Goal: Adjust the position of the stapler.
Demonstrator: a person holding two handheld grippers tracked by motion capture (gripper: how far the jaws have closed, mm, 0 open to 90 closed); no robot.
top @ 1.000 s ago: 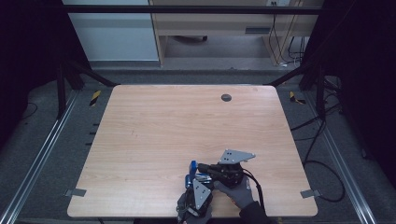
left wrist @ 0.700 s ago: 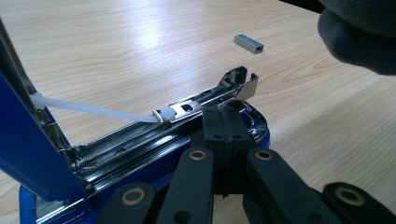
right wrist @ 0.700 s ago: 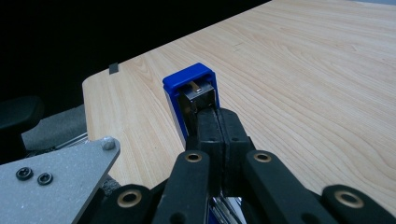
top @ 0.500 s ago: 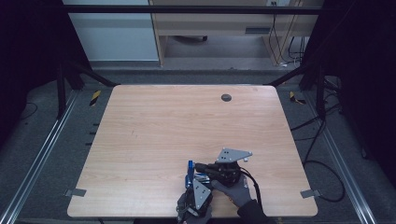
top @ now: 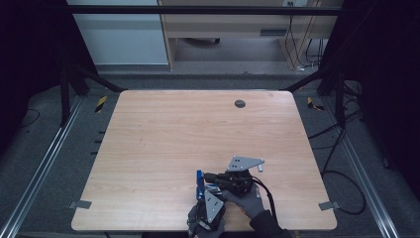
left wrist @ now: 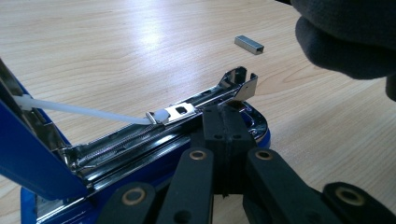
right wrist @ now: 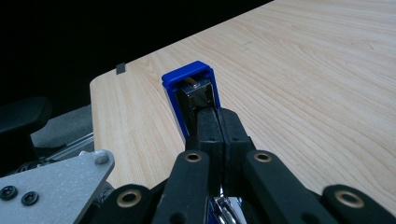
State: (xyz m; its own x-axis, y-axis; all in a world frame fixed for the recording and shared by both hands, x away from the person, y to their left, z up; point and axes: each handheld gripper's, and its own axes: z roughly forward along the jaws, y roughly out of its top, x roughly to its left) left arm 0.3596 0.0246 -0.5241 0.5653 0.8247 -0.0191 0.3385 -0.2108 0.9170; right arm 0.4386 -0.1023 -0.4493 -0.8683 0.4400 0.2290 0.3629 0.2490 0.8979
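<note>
A blue stapler lies opened near the table's front edge. Its blue lid stands raised, and its chrome magazine is bared with a white pusher rod. My left gripper is shut, its tips resting against the magazine rail. My right gripper is shut too, its tips touching the chrome inside of the raised lid. In the high view the right gripper comes in from the right. The left gripper comes up from the front edge. A short strip of staples lies loose on the wood beyond the stapler.
Gloved hands hold both grippers at the wooden table's front edge. A dark round hole sits near the far edge. Cables trail off to the right on the floor. Metal rails run along both sides.
The right gripper has crept slightly left toward the stapler. The left gripper and the stapler have stayed where they were.
</note>
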